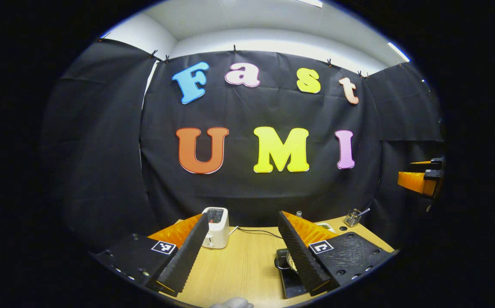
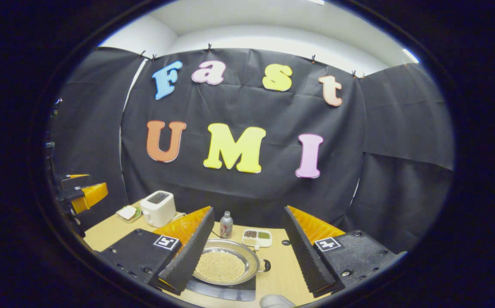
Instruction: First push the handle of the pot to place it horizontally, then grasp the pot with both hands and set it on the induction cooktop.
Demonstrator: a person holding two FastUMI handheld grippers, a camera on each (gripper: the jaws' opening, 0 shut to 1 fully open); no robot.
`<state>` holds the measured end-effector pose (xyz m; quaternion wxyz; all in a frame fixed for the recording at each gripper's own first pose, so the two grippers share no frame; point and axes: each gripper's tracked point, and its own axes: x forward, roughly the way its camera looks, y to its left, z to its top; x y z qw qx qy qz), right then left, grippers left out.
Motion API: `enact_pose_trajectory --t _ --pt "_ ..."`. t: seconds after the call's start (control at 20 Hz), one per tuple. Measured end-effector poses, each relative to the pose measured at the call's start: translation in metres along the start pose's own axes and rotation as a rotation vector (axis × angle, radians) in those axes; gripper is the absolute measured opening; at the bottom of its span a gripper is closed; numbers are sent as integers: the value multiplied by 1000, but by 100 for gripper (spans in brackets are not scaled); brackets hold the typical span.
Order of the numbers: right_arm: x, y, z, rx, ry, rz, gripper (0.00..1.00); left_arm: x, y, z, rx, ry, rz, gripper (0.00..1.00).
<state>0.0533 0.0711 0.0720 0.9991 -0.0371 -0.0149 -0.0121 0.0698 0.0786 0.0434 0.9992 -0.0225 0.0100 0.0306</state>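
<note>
A: Where is the pot now?

B: In the right gripper view it sits on the induction cooktop, a flat dark slab on the pale wood-grain table. The pot is shallow, round and of shiny metal, and it is full of small pale grains. A small dark loop handle sticks out on its right side.

A: And the right gripper?

B: Its jaws stand wide apart, above the near side of the pot, and hold nothing. The inner faces of the fingers are ribbed, like saw teeth. Each finger base carries a small square black-and-white marker; I cannot read it as text.

A: The left gripper?

B: Also spread wide and empty. In the left gripper view the cooktop and a part of the pot lie just behind its right finger.

A: What else is on the table?

B: A white toaster with rounded corners at the far left, a small flat dish beside it, a small bottle behind the pot, and a white tray with compartments of dark, green and pale contents. In the left gripper view a metal holder with a utensil stands at the far right. I can read no label on any of them.
</note>
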Motion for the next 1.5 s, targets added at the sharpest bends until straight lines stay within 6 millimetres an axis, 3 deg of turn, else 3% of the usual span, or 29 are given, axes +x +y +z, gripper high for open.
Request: enact_pose_trajectory --t 0.3,0.55,0.7,1.05,1.45,1.5 --pt "-46 5 16 83 -69 -18 100 -40 7 44 46 -94 6 96" --pt "-67 1 11 83 -85 -41 100 -56 -20 63 59 -137 -58 96" --pt "-74 0 14 80 -90 -47 100 -61 -27 62 46 -145 -60 96" --pt "-77 -1 23 62 -109 -40 100 -64 -30 66 32 -160 -49 96" --pt "-71 3 21 61 -100 -27 100 -61 -27 60 18 -141 -48 96" --pt "-69 2 20 65 -100 -29 100 -61 -25 60 18 -139 -45 89"
